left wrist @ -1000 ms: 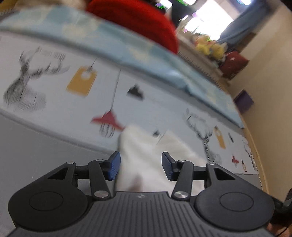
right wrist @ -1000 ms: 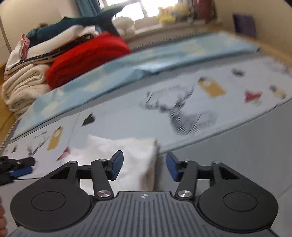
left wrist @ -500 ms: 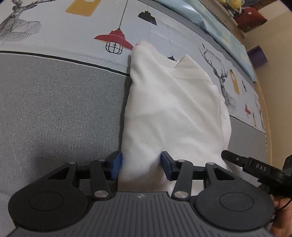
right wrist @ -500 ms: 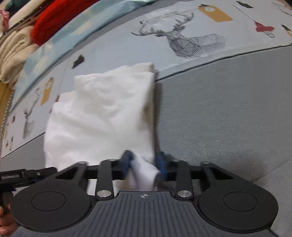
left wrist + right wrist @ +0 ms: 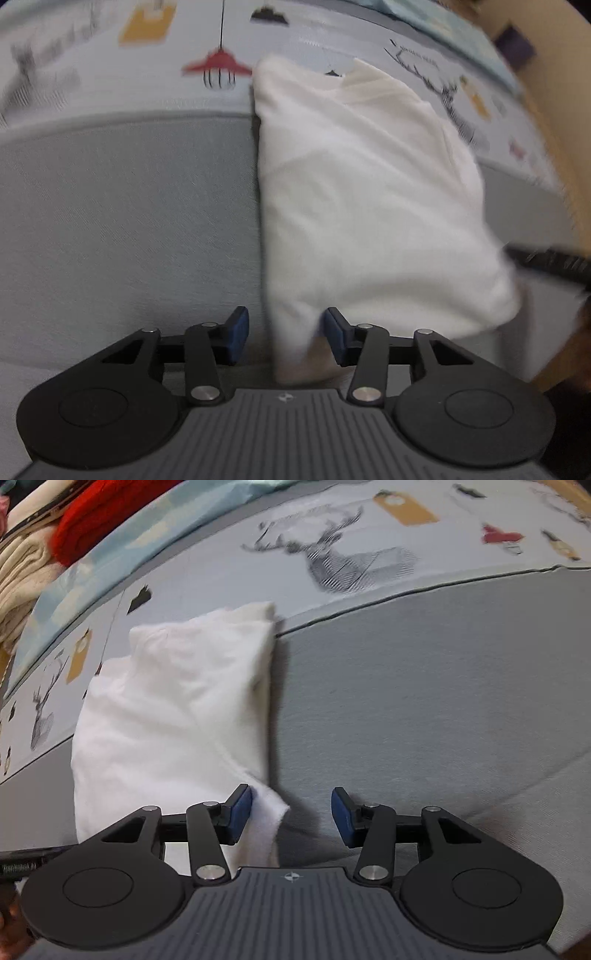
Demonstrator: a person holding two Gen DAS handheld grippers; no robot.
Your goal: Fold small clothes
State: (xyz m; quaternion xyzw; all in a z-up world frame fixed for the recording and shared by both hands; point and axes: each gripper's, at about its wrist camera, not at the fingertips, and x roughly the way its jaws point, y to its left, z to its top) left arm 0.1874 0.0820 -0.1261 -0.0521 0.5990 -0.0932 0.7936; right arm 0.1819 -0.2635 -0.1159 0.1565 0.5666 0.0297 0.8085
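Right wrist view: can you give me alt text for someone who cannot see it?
The open right gripper straddles the near corner of a folded white garment lying on a grey bedcover. A deer-print sheet and a red knit lie beyond.

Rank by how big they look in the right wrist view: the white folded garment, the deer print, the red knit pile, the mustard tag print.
1. white folded garment
2. deer print
3. red knit pile, cut off by the frame, unsure against the deer
4. mustard tag print
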